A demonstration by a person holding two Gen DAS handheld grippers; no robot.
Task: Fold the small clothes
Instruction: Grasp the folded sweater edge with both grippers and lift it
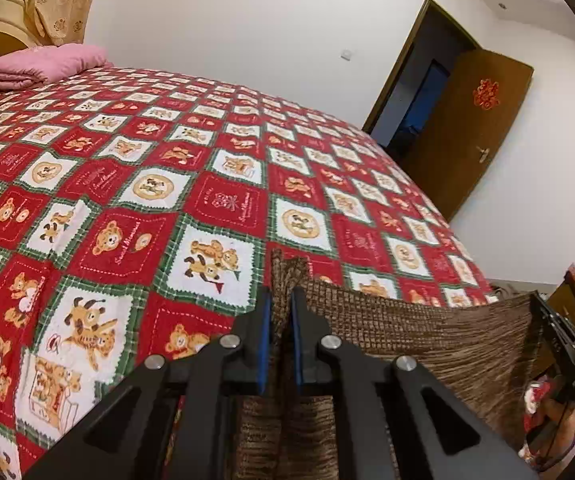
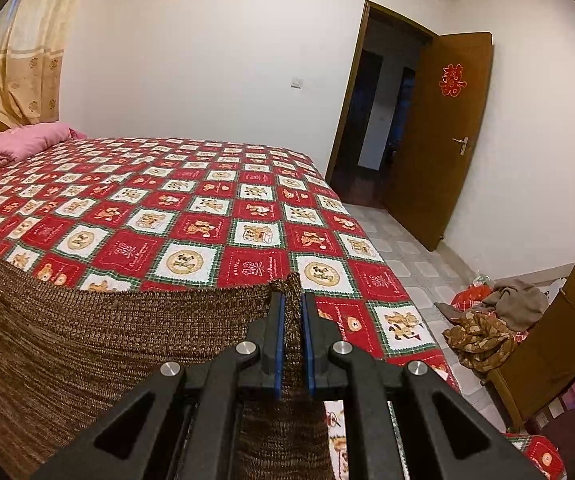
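A brown knitted garment (image 1: 427, 332) hangs stretched between my two grippers above the near edge of the bed. My left gripper (image 1: 281, 300) is shut on its left top corner, and a tuft of knit sticks up between the blue pads. My right gripper (image 2: 292, 304) is shut on the right top corner; the garment (image 2: 87, 340) spreads away to the left in that view. The right gripper also shows at the right edge of the left wrist view (image 1: 555, 328). The garment's lower part is hidden below the grippers.
The bed carries a red, white and green teddy-bear quilt (image 2: 191, 224), with a folded pink blanket (image 2: 19, 144) at its far left. A pile of clothes (image 2: 487, 320) lies on the tiled floor beside a wooden cabinet (image 2: 559, 328). A brown door (image 2: 439, 140) stands open.
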